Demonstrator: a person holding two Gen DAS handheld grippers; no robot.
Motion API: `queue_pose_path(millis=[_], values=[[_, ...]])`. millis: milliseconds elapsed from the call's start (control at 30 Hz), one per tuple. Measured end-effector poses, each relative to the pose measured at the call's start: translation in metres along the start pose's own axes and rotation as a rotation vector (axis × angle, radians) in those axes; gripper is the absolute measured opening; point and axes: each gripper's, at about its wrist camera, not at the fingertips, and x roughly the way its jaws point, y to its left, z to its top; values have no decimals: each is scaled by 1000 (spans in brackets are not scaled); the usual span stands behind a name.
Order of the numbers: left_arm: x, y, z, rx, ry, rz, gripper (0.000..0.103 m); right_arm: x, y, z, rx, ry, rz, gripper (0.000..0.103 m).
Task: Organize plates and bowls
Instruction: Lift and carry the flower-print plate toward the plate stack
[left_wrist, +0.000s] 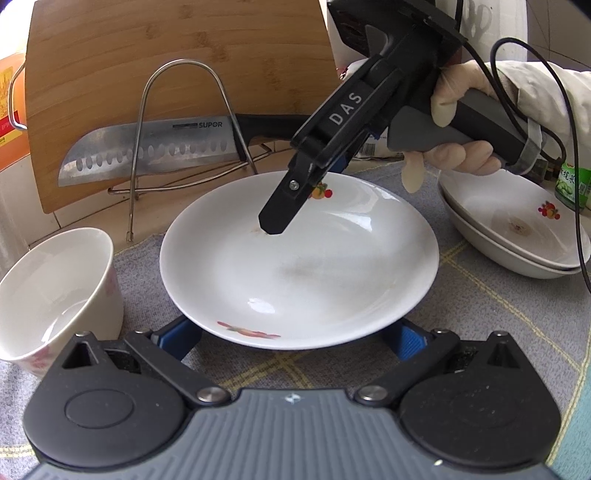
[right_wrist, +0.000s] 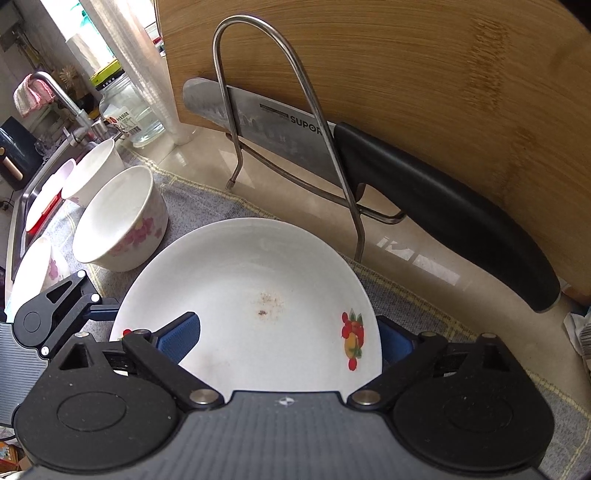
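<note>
White plate (left_wrist: 299, 266) w/ fruit print lay on the grey cloth (left_wrist: 480, 314) on the worktop, in front of the wire rack (left_wrist: 184, 122) holding a knife (left_wrist: 147, 151). Left claw (left_wrist: 295, 338) stood spread wide, pads beside the plate's near rim, not pressing. Right claw (right_wrist: 288, 339) also wide open, one finger over the plate, other outside the rim. Pink-flowered bowl (left_wrist: 55, 291) just left; two stacked plates (left_wrist: 517, 236) to the right.
</note>
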Motion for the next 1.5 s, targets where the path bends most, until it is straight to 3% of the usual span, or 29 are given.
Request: queue_pose_path(millis=[300,867,1500], values=[[-1,-1,1,13,4,7,103,-4,-1,-1,9,6,3,91],[-9,-6,5,51,7,22,102,-12,4,-10,20,-1,-9,91],[-46,-14,11,59,12,-4,102,-50,40,-34,-6,-40,-25,91]])
